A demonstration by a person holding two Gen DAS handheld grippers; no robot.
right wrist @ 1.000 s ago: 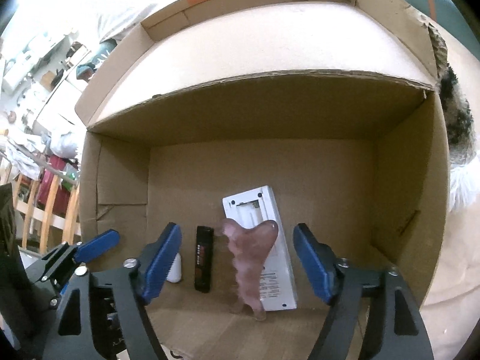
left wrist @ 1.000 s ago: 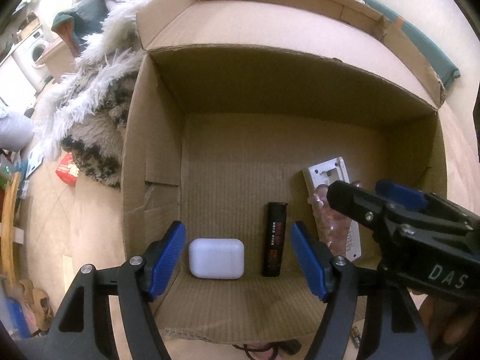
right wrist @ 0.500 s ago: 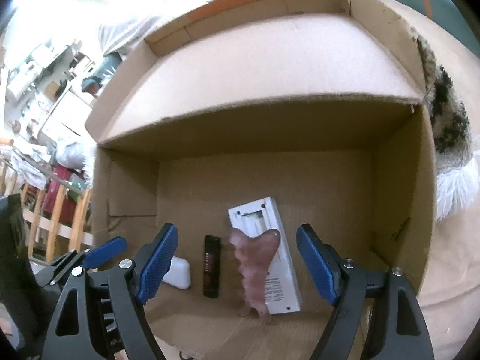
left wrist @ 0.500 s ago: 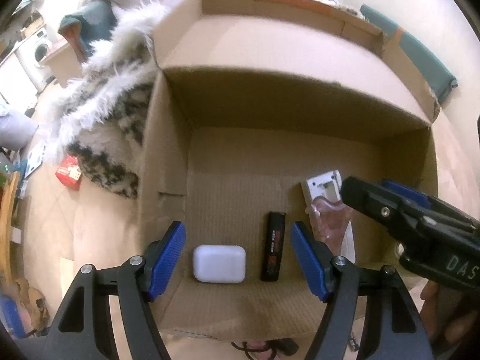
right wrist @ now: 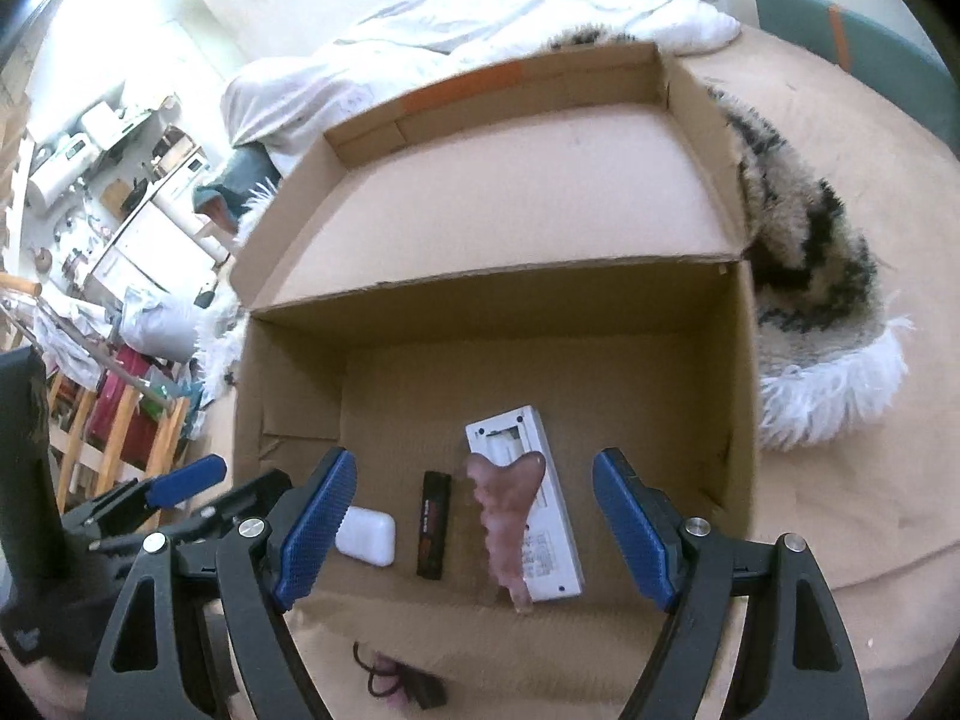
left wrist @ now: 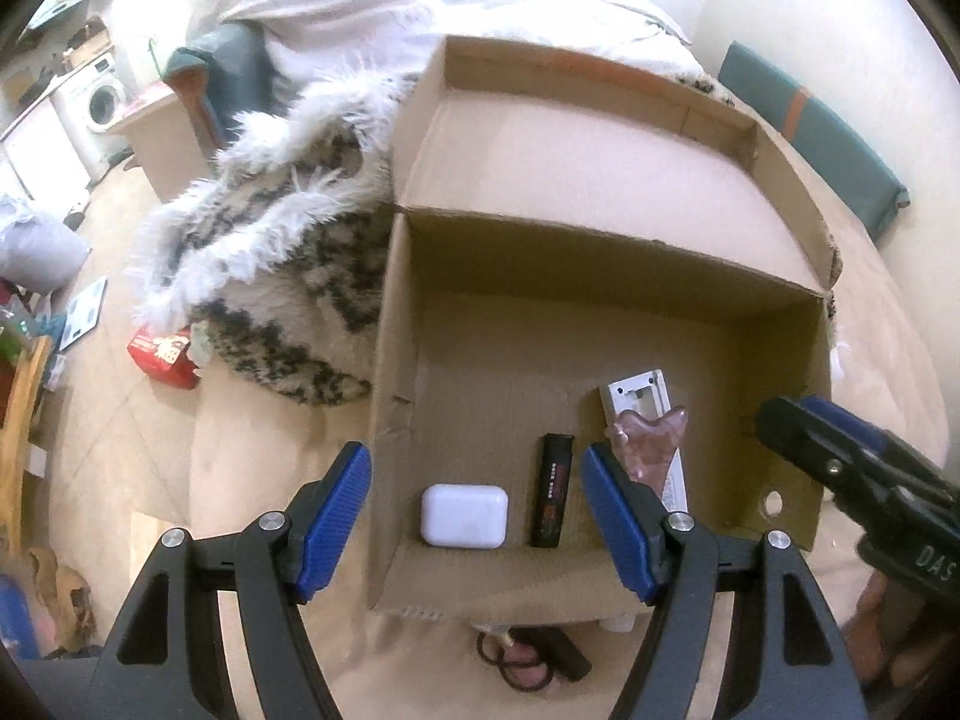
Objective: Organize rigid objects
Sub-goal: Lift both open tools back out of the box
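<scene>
An open cardboard box point(left wrist: 600, 264) point(right wrist: 480, 300) lies on a beige bed. Along its near wall sit a white earbud case point(left wrist: 464, 516) point(right wrist: 366, 536), a black lighter point(left wrist: 552, 498) point(right wrist: 434, 533), and a pink gua sha stone point(left wrist: 651, 444) point(right wrist: 503, 510) resting on a white remote point(left wrist: 636, 390) point(right wrist: 558, 558). My left gripper point(left wrist: 477, 525) hovers open above the case and lighter, holding nothing. My right gripper point(right wrist: 474, 534) hovers open above the stone and remote, also empty. The right gripper's fingers point(left wrist: 840, 438) show at the right of the left wrist view.
A furry black-and-white blanket point(left wrist: 270, 240) point(right wrist: 822, 300) lies against the box's far sides. Black hair ties point(left wrist: 528, 666) point(right wrist: 390, 684) lie on the bed before the box. A red packet point(left wrist: 165, 354) lies on the floor at the left. White bedding point(right wrist: 480, 36) is piled behind.
Both grippers have risen and drawn back from the box, so the box and its contents look smaller and more of the room shows. Nothing inside the box moved.
</scene>
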